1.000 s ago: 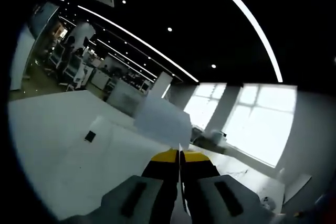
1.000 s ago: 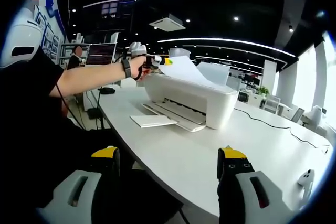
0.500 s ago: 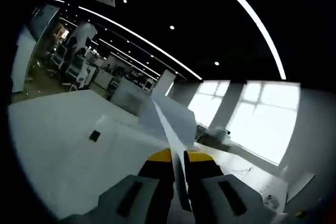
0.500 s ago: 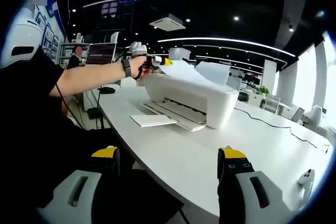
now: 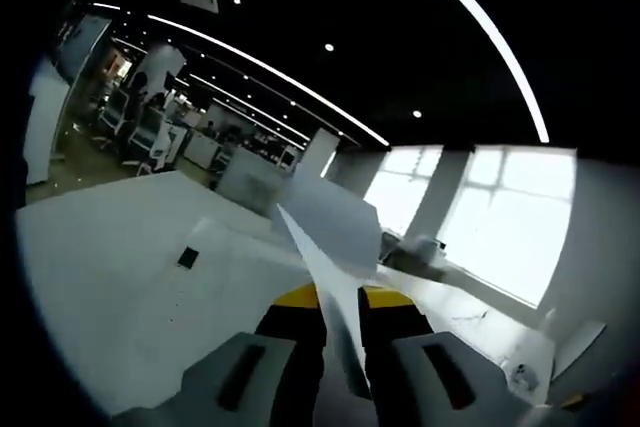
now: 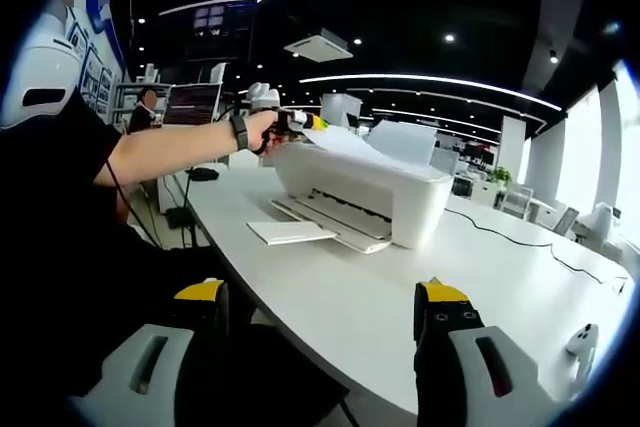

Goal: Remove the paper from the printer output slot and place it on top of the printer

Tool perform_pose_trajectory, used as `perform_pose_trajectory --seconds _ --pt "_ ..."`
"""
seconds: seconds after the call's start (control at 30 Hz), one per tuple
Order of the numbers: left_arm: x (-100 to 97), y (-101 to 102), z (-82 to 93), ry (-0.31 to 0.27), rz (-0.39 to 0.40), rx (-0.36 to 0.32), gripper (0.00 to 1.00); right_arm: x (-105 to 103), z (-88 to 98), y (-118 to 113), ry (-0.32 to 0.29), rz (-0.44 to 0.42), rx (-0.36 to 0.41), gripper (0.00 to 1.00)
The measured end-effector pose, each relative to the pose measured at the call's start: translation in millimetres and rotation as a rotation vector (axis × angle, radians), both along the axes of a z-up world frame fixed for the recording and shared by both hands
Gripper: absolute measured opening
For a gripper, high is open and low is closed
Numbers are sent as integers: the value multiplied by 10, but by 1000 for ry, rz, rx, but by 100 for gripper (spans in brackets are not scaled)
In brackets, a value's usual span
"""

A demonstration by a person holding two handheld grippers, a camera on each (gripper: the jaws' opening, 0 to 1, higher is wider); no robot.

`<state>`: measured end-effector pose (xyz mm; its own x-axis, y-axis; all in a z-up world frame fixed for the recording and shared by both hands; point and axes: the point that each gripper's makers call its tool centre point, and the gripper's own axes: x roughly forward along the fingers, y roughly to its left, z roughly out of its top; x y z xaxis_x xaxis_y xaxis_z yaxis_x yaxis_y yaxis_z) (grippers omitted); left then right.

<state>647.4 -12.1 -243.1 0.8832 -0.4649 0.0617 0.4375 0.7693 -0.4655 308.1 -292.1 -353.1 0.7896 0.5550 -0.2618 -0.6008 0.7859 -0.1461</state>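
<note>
The left claw (image 5: 341, 299) pinches a sheet of paper (image 5: 335, 292) edge-on between its yellow tips; the sheet's lower end is hidden between the jaws. In the right gripper view the left claw (image 6: 300, 121), small and far off, holds the paper (image 6: 340, 142) low over the printer (image 6: 365, 192) top; whether the sheet touches the top is hard to tell. More paper (image 6: 290, 231) lies on the output tray. The right claw (image 6: 325, 309) hangs spread and empty over the white counter (image 6: 480, 277), its base cut off at the bottom edge.
</note>
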Motion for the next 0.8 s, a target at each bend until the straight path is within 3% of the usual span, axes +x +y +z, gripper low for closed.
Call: perform_pose_trajectory --seconds 0.8 --pt "41 22 -111 44 4 57 22 -15 74 17 -29 10 0 71"
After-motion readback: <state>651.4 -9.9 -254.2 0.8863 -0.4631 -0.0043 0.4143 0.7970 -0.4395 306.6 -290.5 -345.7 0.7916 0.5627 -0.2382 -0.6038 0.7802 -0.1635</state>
